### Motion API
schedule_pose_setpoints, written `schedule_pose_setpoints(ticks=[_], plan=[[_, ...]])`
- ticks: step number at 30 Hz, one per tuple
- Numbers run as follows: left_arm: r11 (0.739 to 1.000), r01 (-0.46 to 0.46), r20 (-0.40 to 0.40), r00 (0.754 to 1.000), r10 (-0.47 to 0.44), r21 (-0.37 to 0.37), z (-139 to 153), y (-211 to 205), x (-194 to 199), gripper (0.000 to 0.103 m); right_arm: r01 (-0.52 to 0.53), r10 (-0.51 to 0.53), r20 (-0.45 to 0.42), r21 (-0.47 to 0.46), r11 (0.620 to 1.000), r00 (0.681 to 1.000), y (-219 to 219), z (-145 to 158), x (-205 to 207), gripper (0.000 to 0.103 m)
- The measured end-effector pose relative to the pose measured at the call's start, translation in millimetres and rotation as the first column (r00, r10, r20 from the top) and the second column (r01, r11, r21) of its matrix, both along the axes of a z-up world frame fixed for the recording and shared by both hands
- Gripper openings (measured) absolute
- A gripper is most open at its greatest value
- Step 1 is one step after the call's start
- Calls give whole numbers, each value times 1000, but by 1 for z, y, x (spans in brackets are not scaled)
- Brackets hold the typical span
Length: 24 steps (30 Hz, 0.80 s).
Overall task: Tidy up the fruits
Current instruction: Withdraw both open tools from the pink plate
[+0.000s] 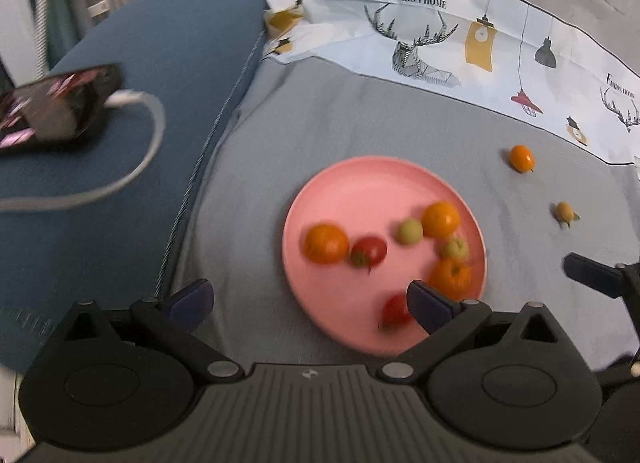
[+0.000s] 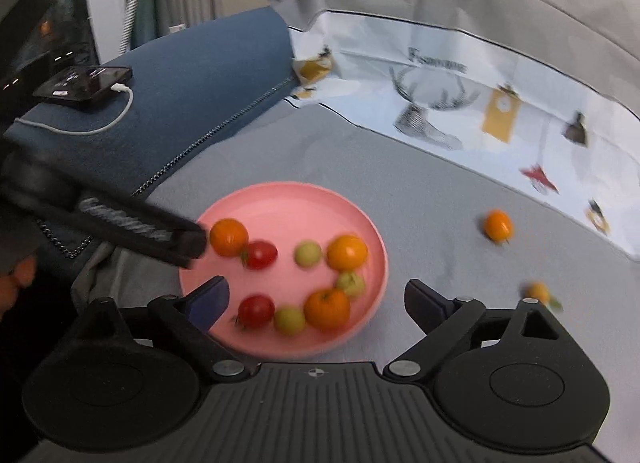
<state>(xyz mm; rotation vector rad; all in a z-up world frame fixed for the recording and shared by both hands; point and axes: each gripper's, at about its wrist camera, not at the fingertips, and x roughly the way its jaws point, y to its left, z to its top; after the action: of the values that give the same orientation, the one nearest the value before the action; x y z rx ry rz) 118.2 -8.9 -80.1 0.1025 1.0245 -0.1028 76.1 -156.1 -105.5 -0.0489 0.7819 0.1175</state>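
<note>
1. right wrist view first: the right gripper (image 2: 316,305) hangs over the near rim of the pink plate (image 2: 280,195), jaws spread wide with nothing clamped; the fruit under the gap lies loose on the plate.
2. left wrist view: the left gripper (image 1: 308,301) is just as wide apart and empty, over the plate's near left edge, with a red tomato (image 1: 394,313) just beside its right finger.
3. on the plate sit three oranges, two red tomatoes and small green fruits, three by the right wrist view, packed close on the near right side.
4. beyond the plate, on the grey cloth (image 1: 360,115), an orange kumquat (image 1: 521,158) and a smaller yellowish fruit (image 1: 564,211) lie apart from each other and well clear of the plate; these look like the pieces left to gather.
5. risk: both views are blurred, so exact contact is hard to judge. a finger dipping into the crowded plate could nudge round fruit over the shallow rim.
6. risk: both grippers share the plate, and the left one's finger (image 2: 132,229) reaches in beside the far left orange (image 2: 229,237); the two could collide.
7. further back, a phone (image 2: 86,83) on its cable rests on the blue cushion (image 2: 192,75), out of the way.
</note>
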Motion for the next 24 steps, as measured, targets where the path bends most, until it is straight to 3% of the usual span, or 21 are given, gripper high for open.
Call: schedule_pose_setpoints(ticks=[4, 8, 24], plan=[[998, -63, 38, 997, 62, 31, 13, 13, -38, 103, 85, -85, -21, 46, 995, 996, -5, 14, -26, 99], [998, -61, 67, 996, 59, 20, 27, 20, -66, 103, 134, -136, 18, 82, 988, 991, -4, 34, -52, 101], [1000, -14, 215, 977, 14, -2, 72, 15, -135, 103, 118, -128, 179, 69, 991, 975, 15, 79, -129, 102]])
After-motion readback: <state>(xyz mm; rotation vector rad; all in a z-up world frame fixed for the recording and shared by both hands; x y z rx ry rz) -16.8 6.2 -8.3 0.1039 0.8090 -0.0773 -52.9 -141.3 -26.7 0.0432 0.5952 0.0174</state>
